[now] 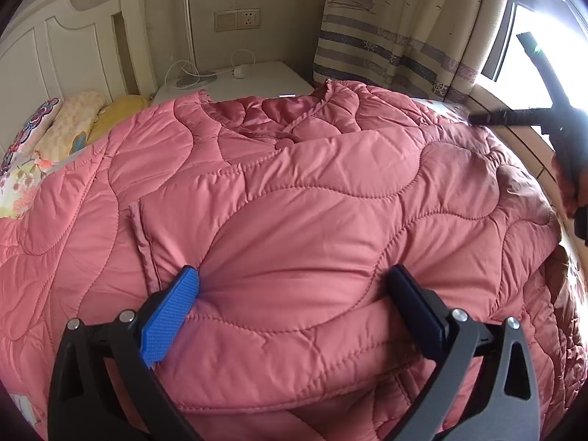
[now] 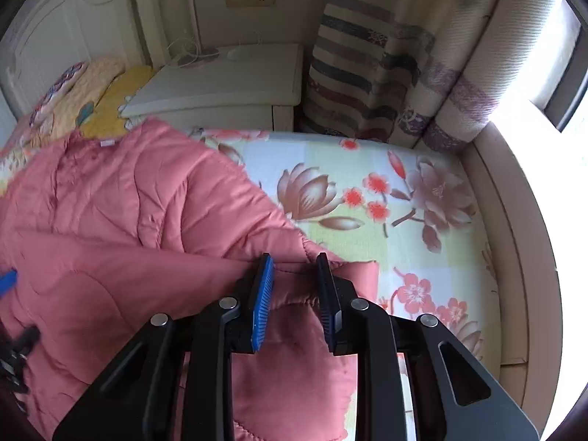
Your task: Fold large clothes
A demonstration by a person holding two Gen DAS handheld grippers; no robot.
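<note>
A large pink quilted jacket (image 1: 294, 198) lies spread on the bed, collar toward the nightstand. My left gripper (image 1: 294, 275) is open, its blue-padded fingers (image 1: 172, 312) wide apart and pressing down on the jacket's folded-over panel. In the right wrist view the jacket (image 2: 128, 220) fills the left half. My right gripper (image 2: 294, 261) has its jaws narrowed around a pink sleeve (image 2: 294, 312), pinching the padded fabric at the jacket's right edge. The right gripper's body shows at the far right edge of the left wrist view (image 1: 566, 136).
A floral bedsheet (image 2: 386, 191) covers the bed right of the jacket. A white nightstand (image 2: 220, 84) with a lamp and cables stands behind. Pillows (image 1: 55, 128) lie at the headboard on the left. Striped curtains (image 1: 404, 29) and a window ledge (image 2: 514, 220) border the right.
</note>
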